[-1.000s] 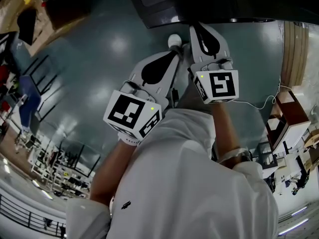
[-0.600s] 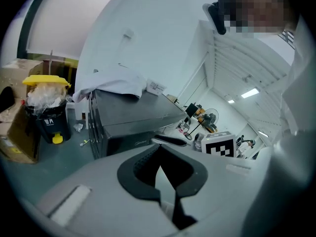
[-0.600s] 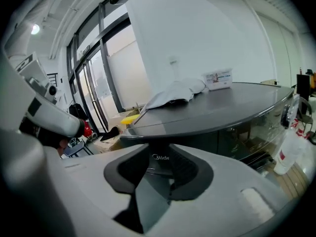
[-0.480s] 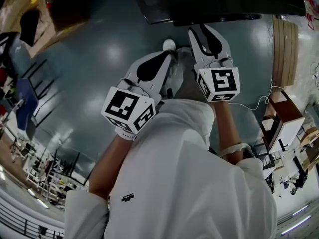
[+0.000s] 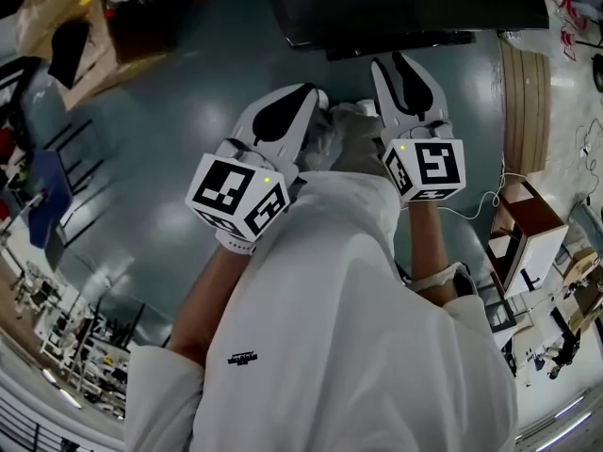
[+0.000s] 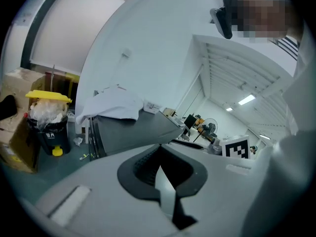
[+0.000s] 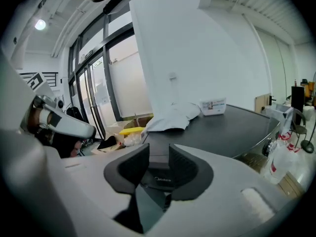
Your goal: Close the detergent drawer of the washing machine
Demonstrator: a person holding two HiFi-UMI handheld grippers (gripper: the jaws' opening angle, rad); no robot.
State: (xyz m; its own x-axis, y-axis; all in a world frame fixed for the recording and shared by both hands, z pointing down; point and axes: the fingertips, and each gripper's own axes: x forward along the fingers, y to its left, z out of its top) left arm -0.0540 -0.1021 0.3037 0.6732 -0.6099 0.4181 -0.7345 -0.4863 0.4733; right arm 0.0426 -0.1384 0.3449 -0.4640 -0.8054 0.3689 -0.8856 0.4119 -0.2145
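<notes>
shows right gripper (image 5: 393, 64) at 1 o'clock just opened, empty, left gripper (image 5: 306, 97) pinched together; likely light, stiff-sliding drawer, pushable mid-front.

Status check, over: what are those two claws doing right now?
Left gripper shut, empty. Right gripper just opened, nothing between jaws. Washing machine ahead; drawer not visible. White cloth on top.

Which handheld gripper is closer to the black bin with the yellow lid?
Left. The left gripper sits on the side of the black yellow-lidded bin, well apart from it; the right gripper lies farther, beyond the left one.
</notes>
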